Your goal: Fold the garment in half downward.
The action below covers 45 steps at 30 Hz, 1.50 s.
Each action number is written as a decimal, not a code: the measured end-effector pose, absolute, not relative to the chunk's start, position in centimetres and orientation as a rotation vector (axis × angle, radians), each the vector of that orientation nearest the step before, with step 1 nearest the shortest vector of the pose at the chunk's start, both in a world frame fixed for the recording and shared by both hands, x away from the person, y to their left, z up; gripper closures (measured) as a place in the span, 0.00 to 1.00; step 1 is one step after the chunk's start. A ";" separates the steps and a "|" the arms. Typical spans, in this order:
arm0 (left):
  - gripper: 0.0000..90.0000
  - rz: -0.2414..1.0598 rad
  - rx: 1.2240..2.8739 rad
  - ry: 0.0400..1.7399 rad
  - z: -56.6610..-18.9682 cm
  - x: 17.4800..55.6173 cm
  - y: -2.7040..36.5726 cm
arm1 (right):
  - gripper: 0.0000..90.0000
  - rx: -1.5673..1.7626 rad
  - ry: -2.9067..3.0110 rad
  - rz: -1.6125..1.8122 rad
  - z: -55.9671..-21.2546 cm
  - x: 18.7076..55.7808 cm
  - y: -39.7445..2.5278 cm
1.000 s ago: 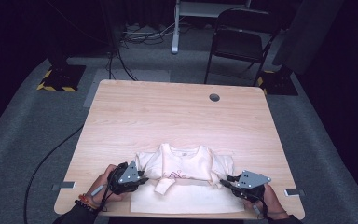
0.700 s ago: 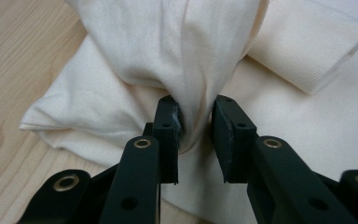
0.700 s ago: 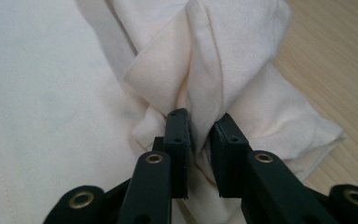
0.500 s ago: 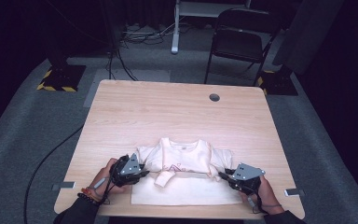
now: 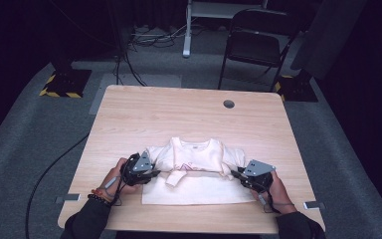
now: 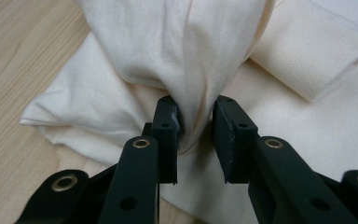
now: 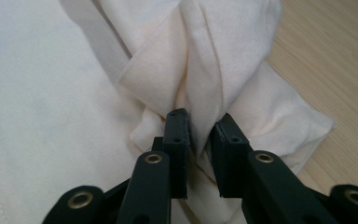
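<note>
Left gripper (image 6: pixel 195 126) pinching bunched fold of cream shirt (image 5: pixel 194 169) between jaws; right gripper (image 7: pixel 199 135) pinching opposite fold, table (image 5: pixel 179 114) beneath

The table (image 5: pixel 189 119) is lit evenly from above in the high view, while the floor and background are left in near darkness. That view is soft and slightly grainy. In the two gripper views the cream shirt (image 6: pixel 186 51) is brightly lit, with gentle shadows in its folds; the nearest jaw parts are rendered slightly blurred.
</note>
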<state>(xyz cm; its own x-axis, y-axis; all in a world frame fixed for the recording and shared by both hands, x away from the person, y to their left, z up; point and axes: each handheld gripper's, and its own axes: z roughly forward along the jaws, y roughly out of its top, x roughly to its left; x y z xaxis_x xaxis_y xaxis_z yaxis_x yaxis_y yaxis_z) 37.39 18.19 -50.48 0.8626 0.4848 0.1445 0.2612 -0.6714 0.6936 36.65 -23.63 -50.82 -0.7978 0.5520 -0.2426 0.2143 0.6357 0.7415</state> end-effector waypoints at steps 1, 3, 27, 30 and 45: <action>0.79 0.414 2.335 0.541 -50.5 37.6 18.2 | 0.86 0.603 2.405 1.007 -50.8 36.6 -23.6; 0.79 0.416 2.327 0.549 -50.5 37.9 18.2 | 0.86 0.606 2.397 1.006 -50.8 37.1 -23.6; 0.61 0.382 2.257 0.629 -50.9 39.2 18.2 | 0.73 0.654 2.367 1.078 -50.8 38.3 -24.2; 0.56 0.372 2.256 0.631 -50.9 39.1 18.0 | 0.71 0.656 2.375 1.084 -50.8 38.3 -24.3; 0.09 0.310 2.183 0.716 -50.6 38.2 18.5 | 0.26 0.646 2.460 1.138 -50.6 37.7 -24.2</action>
